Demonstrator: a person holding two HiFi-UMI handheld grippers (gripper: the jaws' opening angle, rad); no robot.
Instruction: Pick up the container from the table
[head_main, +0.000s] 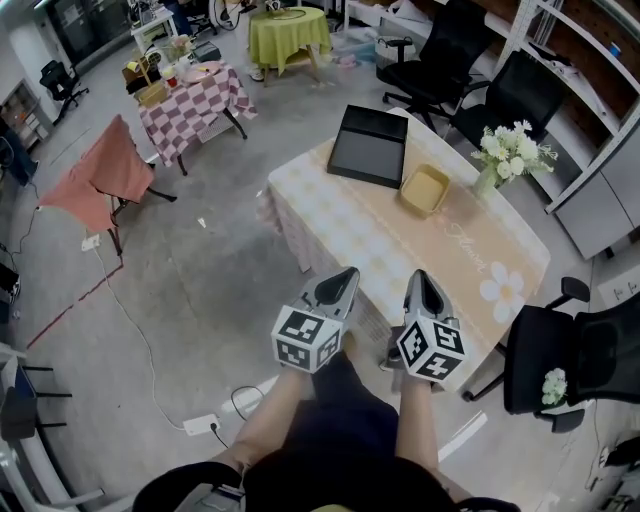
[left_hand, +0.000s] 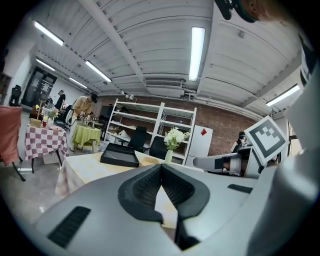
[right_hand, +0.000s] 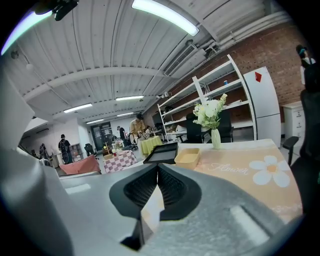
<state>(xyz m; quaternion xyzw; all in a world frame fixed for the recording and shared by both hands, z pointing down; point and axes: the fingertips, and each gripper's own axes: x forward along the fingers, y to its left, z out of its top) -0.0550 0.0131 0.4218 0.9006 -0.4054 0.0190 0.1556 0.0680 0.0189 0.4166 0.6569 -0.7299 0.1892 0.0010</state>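
I judge the task barely begun. My left gripper (head_main: 343, 276) and right gripper (head_main: 423, 277) are both well short of the vase (head_main: 487, 180), each with its jaws closed on nothing. The container (head_main: 424, 190) sits untouched on the worktop (head_main: 330, 215), just beside the vase. Reaching, opening and gripping are all left to do. Near the vase, writing (right_hand: 227, 169) on the cloth reads "Flower".

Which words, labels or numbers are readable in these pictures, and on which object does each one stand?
"Flower": pale cursive script on the peach floral tablecloth.
Red diamond sticker on the tall white cabinet: no print readable.
Black-and-white square markers on the left gripper and right gripper: patterns, no letters.
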